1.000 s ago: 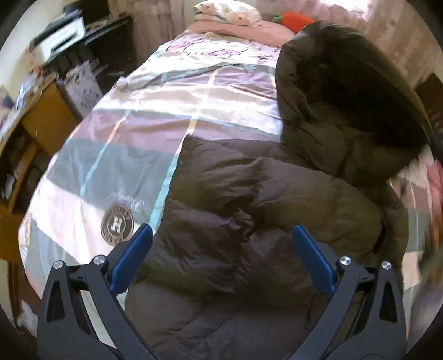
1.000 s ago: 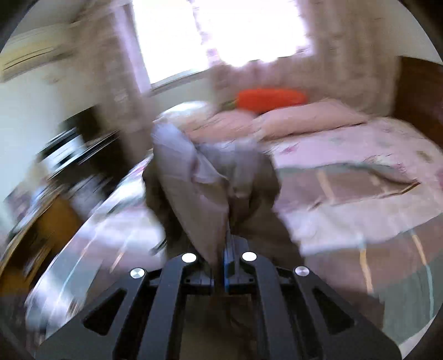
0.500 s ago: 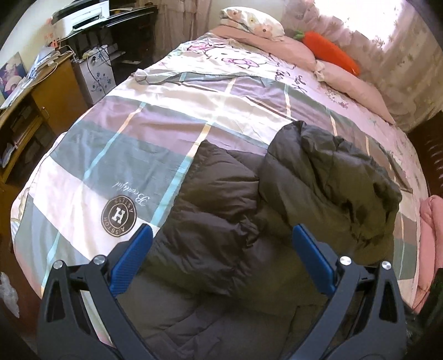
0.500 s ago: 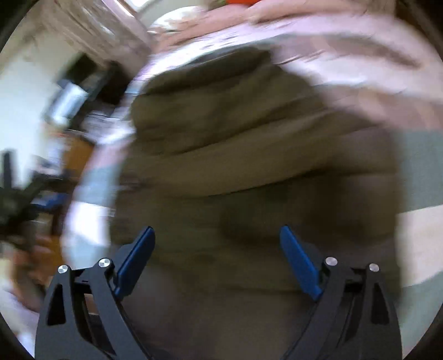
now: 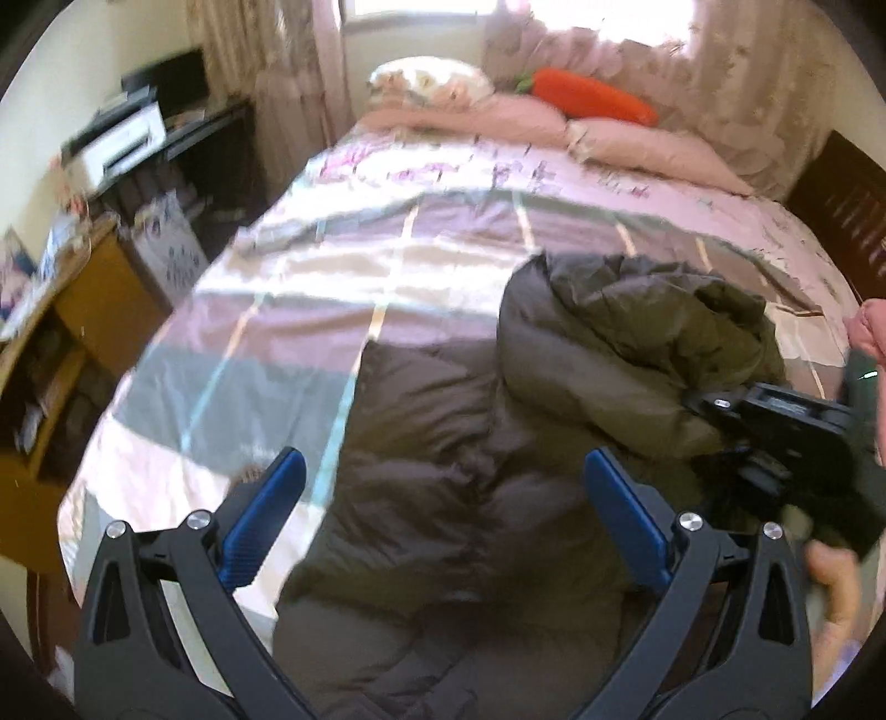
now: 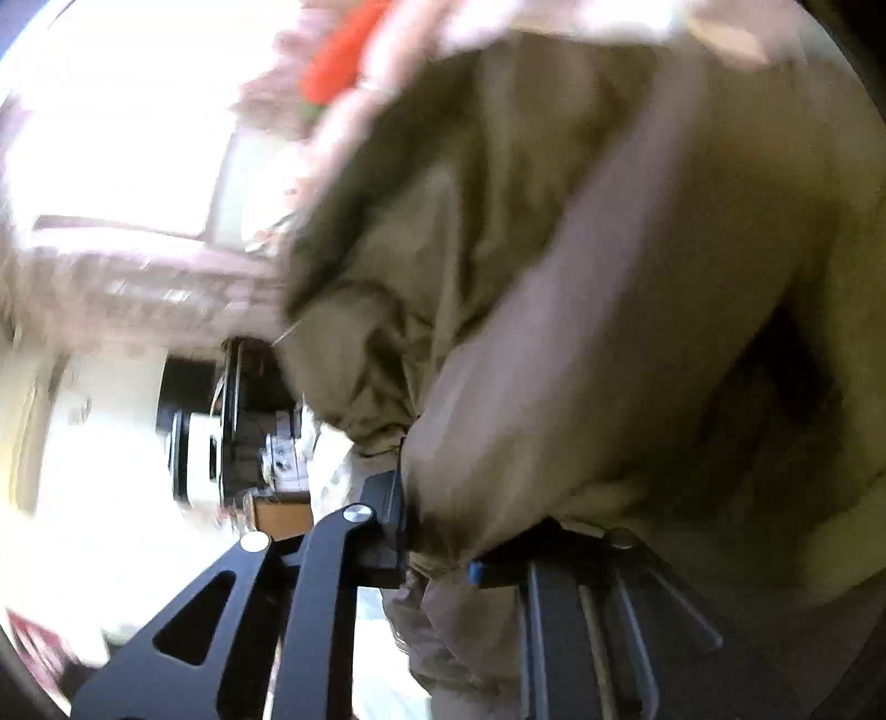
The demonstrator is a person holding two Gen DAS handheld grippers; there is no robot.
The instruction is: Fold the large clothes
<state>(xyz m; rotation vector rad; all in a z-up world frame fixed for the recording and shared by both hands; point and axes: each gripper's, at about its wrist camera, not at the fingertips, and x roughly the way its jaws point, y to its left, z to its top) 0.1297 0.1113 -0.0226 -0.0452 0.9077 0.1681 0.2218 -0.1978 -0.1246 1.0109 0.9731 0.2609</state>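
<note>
Your daylight enters through the window [image 5: 637, 22] behind the bed, blown out to white glare. Your right wrist view smears heavily; fisheye bends both pictures' edges.

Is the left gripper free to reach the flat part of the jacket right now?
Probably yes: the left gripper is open and empty, hanging just above the flat jacket, nothing between. The right gripper is off at the bunched side.

Left wrist view: looking down the bed [image 5: 443, 249] from its foot, above the jacket [image 5: 443, 471]. Right wrist view: rolled sideways, pressed close against jacket [image 6: 609, 277] fabric. Shared: jacket, orange pillow [image 5: 592, 102].
</note>
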